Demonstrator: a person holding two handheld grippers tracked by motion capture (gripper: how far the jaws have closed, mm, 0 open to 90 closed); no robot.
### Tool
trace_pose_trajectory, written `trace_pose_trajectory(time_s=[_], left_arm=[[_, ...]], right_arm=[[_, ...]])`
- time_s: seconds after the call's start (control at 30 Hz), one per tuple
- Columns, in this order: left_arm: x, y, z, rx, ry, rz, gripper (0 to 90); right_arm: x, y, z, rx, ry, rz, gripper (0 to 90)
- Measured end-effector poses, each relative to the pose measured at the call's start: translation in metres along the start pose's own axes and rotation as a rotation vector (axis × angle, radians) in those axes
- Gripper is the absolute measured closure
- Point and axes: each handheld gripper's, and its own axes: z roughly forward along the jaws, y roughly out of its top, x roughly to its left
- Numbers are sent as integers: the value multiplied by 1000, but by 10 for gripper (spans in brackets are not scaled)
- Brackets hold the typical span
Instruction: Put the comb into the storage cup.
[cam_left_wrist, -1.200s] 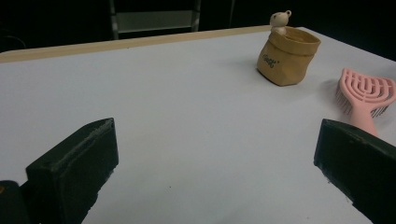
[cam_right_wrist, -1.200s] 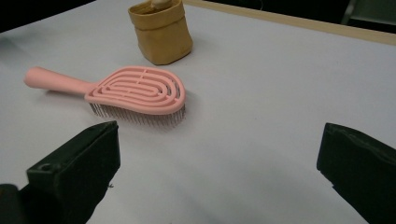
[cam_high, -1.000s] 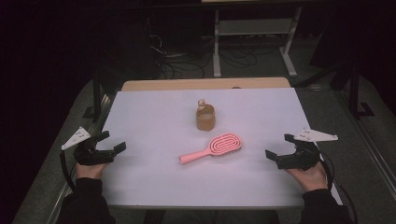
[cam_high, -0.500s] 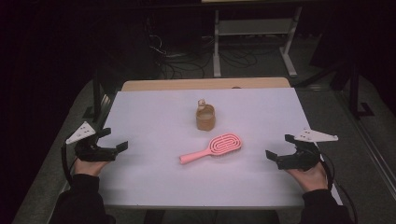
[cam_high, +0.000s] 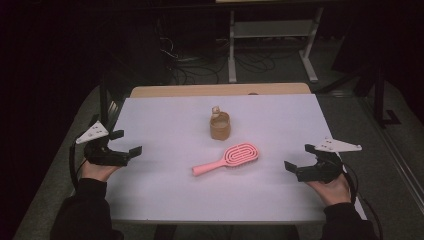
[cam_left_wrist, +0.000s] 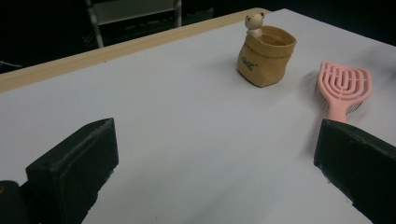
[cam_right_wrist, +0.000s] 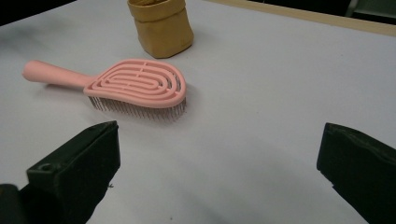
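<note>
Both grippers, left (cam_high: 127, 142) and right (cam_high: 299, 161), are held wide open and empty at 9 and 3 o'clock on the white table (cam_high: 165, 195). A pink hairbrush (cam_high: 227, 159) is seen at centre, bristles down, a tan pouch-shaped cup (cam_high: 219, 126) just beyond at 12 o'clock. The hairbrush is judged light, stiff and slightly slippery, best gripped across its narrow handle (cam_high: 210, 167).

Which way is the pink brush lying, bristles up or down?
Bristles down. The pink plastic hairbrush lies flat on the white table, its vented back facing up and its thin bristles touching the tabletop underneath.
</note>
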Motion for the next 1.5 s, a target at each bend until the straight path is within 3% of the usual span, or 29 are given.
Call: trace_pose_trajectory(time_s=[0.6,1.5], left_arm=[[-11,32,15,61,-48,63,0],[-34,56,49,123,-137,139,0]], right_arm=[[-2,-1,0,7,1,10,0],[-2,-3,3,25,7,3,0]])
